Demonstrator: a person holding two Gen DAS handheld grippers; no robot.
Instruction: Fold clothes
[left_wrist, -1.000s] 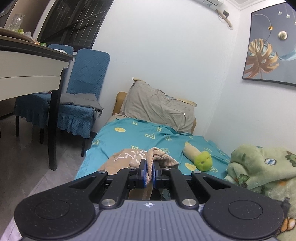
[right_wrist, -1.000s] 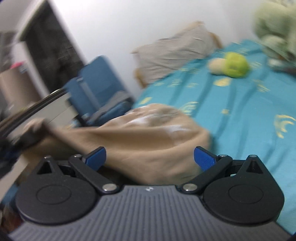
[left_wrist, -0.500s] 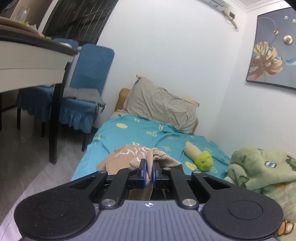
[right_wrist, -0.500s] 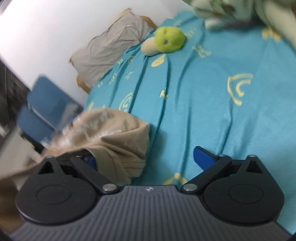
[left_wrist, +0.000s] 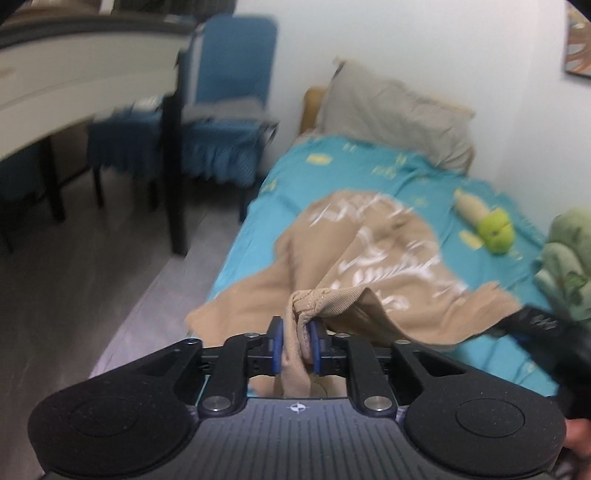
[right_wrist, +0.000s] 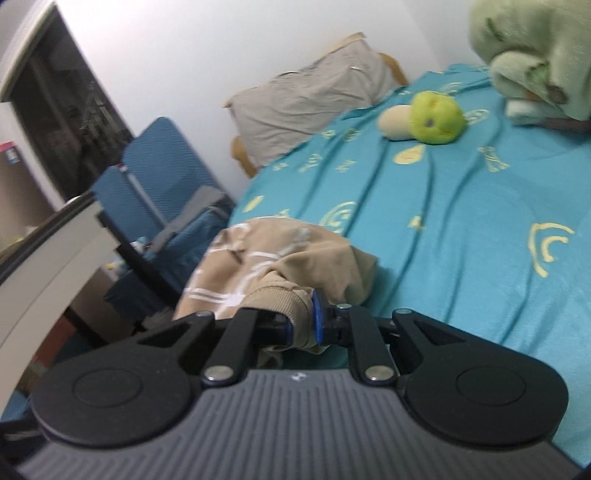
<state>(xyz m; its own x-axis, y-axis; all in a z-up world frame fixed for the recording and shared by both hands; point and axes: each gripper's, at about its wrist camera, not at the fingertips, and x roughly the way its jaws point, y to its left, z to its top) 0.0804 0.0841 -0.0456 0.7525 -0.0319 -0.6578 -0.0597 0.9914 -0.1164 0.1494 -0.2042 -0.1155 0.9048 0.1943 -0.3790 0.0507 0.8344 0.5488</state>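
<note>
A tan top (left_wrist: 373, 251) with white writing lies on the bed (left_wrist: 369, 173), near its edge by the floor. The bed has a blue sheet with yellow shapes.

The left tongs (left_wrist: 295, 345) have a ribbed bit of the top between their blue pads, and the pads are moving apart. The cloth is bunched up there and still touches both pads.

The right tongs (right_wrist: 303, 325) are pressed together on another ribbed bit of the top (right_wrist: 280, 269), like a cuff.

A small green toy (right_wrist: 436, 118) lies farther up the bed. A grey pillow (left_wrist: 399, 114) leans at the head. A fuzzy green blanket (right_wrist: 535, 55) sits by the wall. Blue chairs (left_wrist: 225, 110) stand beside the bed.
</note>
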